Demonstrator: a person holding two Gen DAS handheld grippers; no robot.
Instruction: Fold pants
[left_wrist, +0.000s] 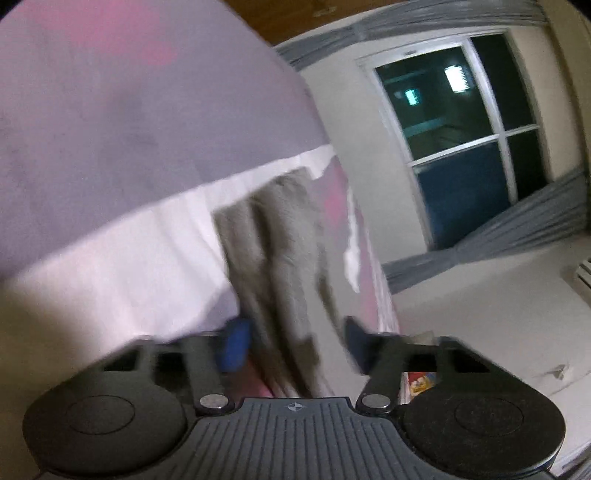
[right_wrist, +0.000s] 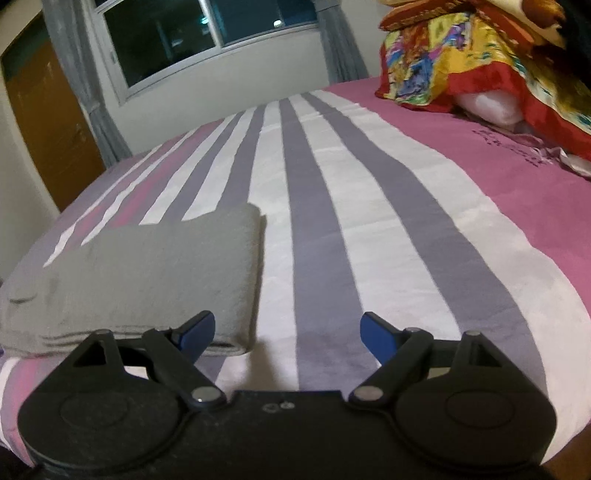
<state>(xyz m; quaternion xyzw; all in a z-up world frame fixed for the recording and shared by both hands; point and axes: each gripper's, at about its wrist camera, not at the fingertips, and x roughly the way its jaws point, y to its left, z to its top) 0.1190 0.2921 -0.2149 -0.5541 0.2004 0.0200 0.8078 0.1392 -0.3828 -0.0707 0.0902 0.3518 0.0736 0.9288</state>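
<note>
The grey pants (right_wrist: 147, 273) lie folded into a thick flat stack on the striped bed cover (right_wrist: 369, 221), near its front left edge. My right gripper (right_wrist: 288, 332) stands open just above the cover, its left fingertip (right_wrist: 197, 330) over the stack's near right corner, with nothing between the jaws. The left wrist view is blurred and rolled onto its side. There the layered edge of the pants (left_wrist: 284, 258) fills the gap between the blue pads, and my left gripper (left_wrist: 295, 343) looks shut on that edge, beside the bed cover (left_wrist: 110, 129).
A pile of bright red and yellow bedding (right_wrist: 461, 55) sits at the bed's far right corner. Behind the bed are a dark window (right_wrist: 184, 37), grey curtains (right_wrist: 85, 74) and a brown door (right_wrist: 44, 129). The pale floor (left_wrist: 480, 314) runs along the bed's side.
</note>
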